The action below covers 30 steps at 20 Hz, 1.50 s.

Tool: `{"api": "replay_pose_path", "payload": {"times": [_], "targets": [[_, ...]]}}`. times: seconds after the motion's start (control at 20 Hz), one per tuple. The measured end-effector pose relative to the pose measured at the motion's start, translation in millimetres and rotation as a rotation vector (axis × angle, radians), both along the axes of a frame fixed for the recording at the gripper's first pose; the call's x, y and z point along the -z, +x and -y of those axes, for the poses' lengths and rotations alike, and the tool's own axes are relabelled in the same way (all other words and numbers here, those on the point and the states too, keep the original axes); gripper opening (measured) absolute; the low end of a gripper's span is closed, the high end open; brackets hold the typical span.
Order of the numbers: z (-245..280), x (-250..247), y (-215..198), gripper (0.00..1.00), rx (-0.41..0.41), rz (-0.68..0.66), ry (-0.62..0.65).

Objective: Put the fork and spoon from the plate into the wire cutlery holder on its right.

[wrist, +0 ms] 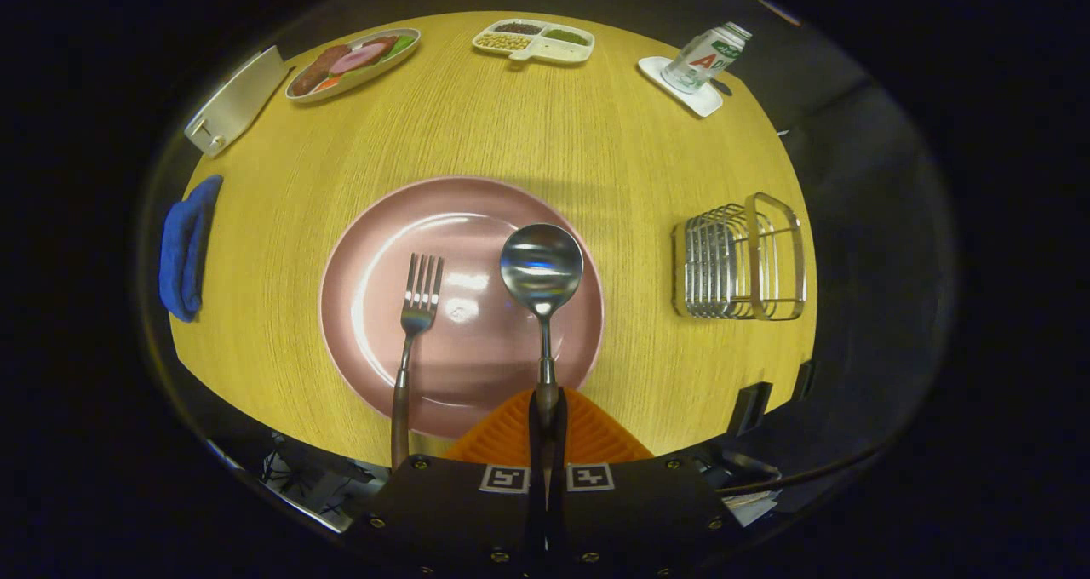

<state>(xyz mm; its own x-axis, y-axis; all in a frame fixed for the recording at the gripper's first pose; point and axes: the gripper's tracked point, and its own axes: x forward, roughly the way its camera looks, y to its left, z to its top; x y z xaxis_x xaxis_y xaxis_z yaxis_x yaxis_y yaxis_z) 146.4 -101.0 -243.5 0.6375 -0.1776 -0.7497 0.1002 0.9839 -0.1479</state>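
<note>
Wood-grain table (545,128), fingers (545,417) clamping glossy round-bowled spoon (542,272).

This is a mock dining setup staged in a recording booth rather than a lived-in home. A round, wood-grain surface (511,128) is laid like a meal table: a pink plate (375,341) with a fork (417,306) and a spoon (542,272) on it, and a wire cutlery holder (739,260) to its right. At the far edge sit an oval dish of fake-looking food (353,61), a divided tray of beans and grains (534,40) and a bottle on a white coaster (705,55). A blue cloth (187,247) lies at the left edge. Dark surroundings close in on every side.
</note>
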Motion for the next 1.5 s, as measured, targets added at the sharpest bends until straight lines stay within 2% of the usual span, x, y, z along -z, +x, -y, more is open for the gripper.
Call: {"api": "replay_pose_path", "payload": {"times": [0.35,0.7,0.9,1.35,1.5], "targets": [[49,-48,-16,0.02,0.126,0.071,0.032],[110,-45,-19,0.02,0.243,0.036,0.101],[130,-38,-13,0.02,0.26,0.003,0.128],[132,-25,7,0.02,0.215,-0.153,0.182],[134,-24,1,0.05,0.245,-0.241,0.201]]}}
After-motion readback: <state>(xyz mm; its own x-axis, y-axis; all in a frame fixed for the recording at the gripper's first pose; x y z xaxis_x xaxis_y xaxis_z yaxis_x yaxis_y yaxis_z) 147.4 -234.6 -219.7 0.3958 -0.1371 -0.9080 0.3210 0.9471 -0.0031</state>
